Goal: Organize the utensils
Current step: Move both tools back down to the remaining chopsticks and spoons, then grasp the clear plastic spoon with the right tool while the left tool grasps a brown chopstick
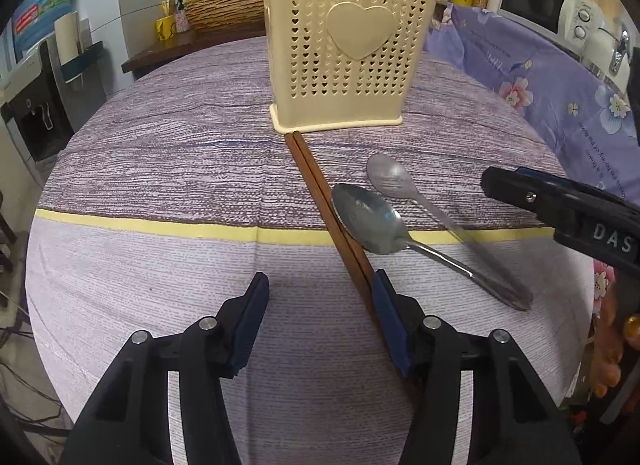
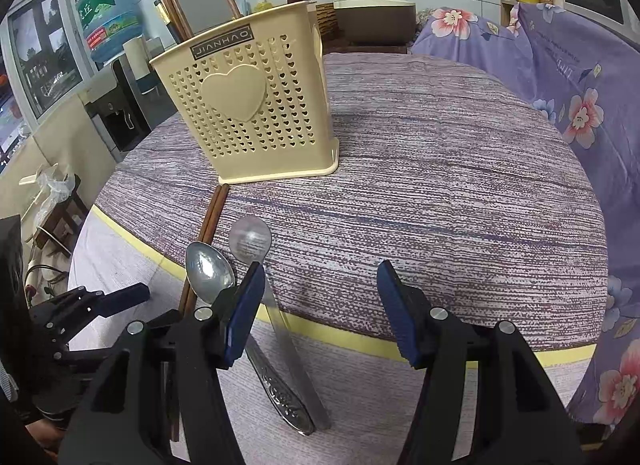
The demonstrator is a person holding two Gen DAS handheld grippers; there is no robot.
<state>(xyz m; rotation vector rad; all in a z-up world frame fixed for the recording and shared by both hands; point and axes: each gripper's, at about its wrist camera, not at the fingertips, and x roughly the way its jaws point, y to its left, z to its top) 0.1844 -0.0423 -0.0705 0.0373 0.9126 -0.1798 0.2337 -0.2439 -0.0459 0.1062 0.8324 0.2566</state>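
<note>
While both claws hang agape over the bench [image 1: 160, 169], the left claw [image 1: 320, 289] flanks the chopsticks [image 1: 316, 189] at lower centre; the right claw [image 2: 320, 277] grips nothing.

The near left part of the table [image 1: 140, 265] is left bare, and a wide bare stretch is seen on the far right side in the right wrist view. The middle is taken up by a perforated utensil holder [image 1: 340, 61], standing upright with handles rising from its top. In front of it a pair of chopsticks [image 1: 316, 189] is laid, reaching its base, with two spoons [image 1: 370, 221] just beside them. The right edge is bordered by floral cloth [image 2: 580, 105].
</note>
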